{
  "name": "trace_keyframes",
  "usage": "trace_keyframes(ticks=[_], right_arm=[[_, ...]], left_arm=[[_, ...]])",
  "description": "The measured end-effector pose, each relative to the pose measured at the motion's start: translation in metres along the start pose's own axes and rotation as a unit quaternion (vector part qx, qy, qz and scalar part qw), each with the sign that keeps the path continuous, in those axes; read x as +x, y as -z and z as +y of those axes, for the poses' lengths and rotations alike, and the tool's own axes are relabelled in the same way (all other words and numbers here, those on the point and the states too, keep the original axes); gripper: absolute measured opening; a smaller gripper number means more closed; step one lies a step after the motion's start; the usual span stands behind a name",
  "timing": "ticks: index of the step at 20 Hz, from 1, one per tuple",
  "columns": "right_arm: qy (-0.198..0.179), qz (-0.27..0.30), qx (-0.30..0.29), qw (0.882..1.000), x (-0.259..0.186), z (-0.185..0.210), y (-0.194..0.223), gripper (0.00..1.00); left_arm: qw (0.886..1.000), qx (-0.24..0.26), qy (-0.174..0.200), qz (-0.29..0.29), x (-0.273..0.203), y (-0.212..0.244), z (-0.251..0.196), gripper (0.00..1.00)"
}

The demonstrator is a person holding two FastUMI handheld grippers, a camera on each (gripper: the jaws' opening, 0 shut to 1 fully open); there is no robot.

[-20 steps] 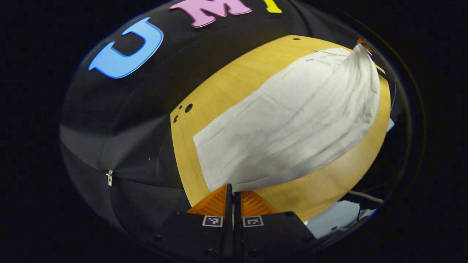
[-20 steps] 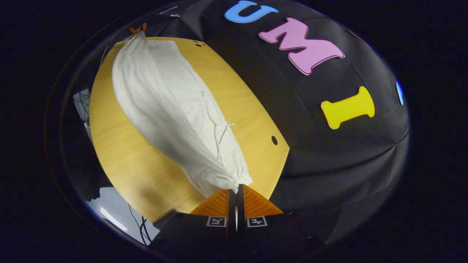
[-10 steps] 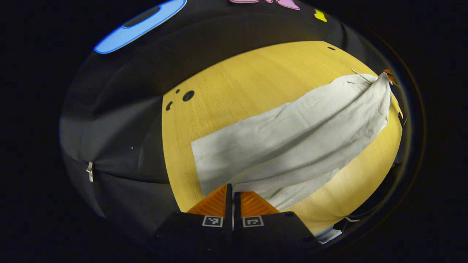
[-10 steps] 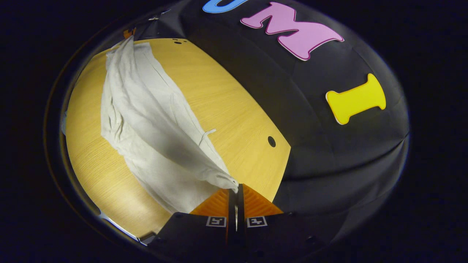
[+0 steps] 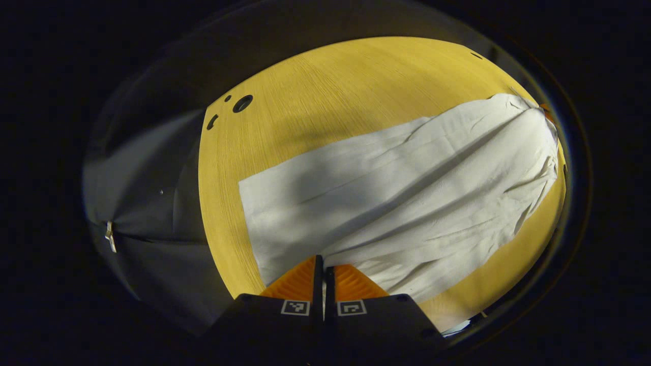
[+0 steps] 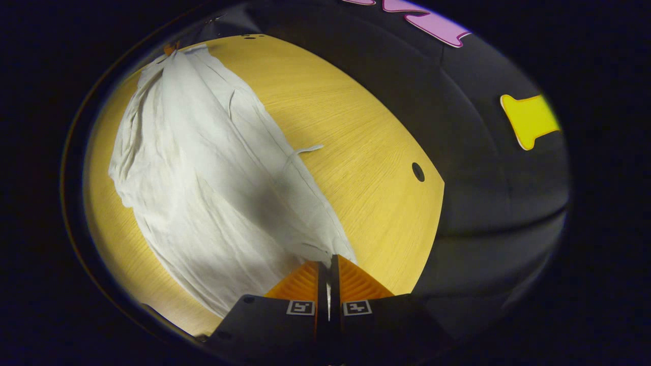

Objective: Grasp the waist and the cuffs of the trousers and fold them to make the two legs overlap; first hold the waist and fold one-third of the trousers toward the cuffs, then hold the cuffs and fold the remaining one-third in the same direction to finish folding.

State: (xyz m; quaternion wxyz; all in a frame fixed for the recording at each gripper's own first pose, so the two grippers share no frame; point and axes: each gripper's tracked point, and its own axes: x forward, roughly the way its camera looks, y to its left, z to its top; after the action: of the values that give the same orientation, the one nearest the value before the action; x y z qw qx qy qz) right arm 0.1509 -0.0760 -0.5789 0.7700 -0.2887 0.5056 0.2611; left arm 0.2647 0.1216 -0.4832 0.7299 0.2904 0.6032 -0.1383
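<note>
Between both tongs, trousers (image 5: 402, 198) stretch lengthwise, seemingly.

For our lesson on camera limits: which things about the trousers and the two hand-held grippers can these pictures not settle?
- Left gripper view: the trousers reach the picture's right edge, where fisheye squeeze blurs that end.
- Left hand-held gripper: its tips cover the pinched hem, so the layers held cannot be counted.
- Right hand-held gripper: the same at its end.
- Right gripper view: the table beneath the cloth is hidden.

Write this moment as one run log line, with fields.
stage: legs overlapped | left gripper: shut on trousers | right gripper: shut on trousers | table: trousers spread
</note>
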Motion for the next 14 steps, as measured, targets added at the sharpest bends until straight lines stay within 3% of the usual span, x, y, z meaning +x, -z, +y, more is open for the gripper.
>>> trace_keyframes(ticks=[5, 7, 10, 12, 13, 14], right_arm=[[-0.007, 0.005, 0.012, 1.000, 0.013, -0.002, 0.000, 0.10], [-0.007, 0.003, 0.021, 1.000, 0.012, -0.005, 0.001, 0.13], [0.001, 0.003, 0.042, 0.999, 0.008, -0.012, 0.002, 0.24], [0.019, -0.005, 0.062, 0.998, -0.002, -0.022, -0.001, 0.49], [0.024, -0.010, 0.078, 0.997, -0.010, -0.024, 0.000, 0.73], [0.031, -0.015, 0.094, 0.995, -0.017, -0.027, 0.000, 0.77]], left_arm=[[0.999, 0.024, 0.001, 0.023, 0.015, -0.001, -0.003, 0.10], [0.999, 0.041, -0.016, 0.026, 0.014, 0.002, 0.003, 0.24], [0.993, 0.092, -0.074, 0.006, 0.009, -0.006, 0.029, 0.67], [0.992, 0.093, -0.086, -0.004, 0.005, -0.004, 0.031, 1.00], [0.992, 0.090, -0.089, -0.011, 0.003, -0.003, 0.032, 0.99], [0.992, 0.089, -0.093, -0.018, -0.003, -0.002, 0.033, 0.99]])
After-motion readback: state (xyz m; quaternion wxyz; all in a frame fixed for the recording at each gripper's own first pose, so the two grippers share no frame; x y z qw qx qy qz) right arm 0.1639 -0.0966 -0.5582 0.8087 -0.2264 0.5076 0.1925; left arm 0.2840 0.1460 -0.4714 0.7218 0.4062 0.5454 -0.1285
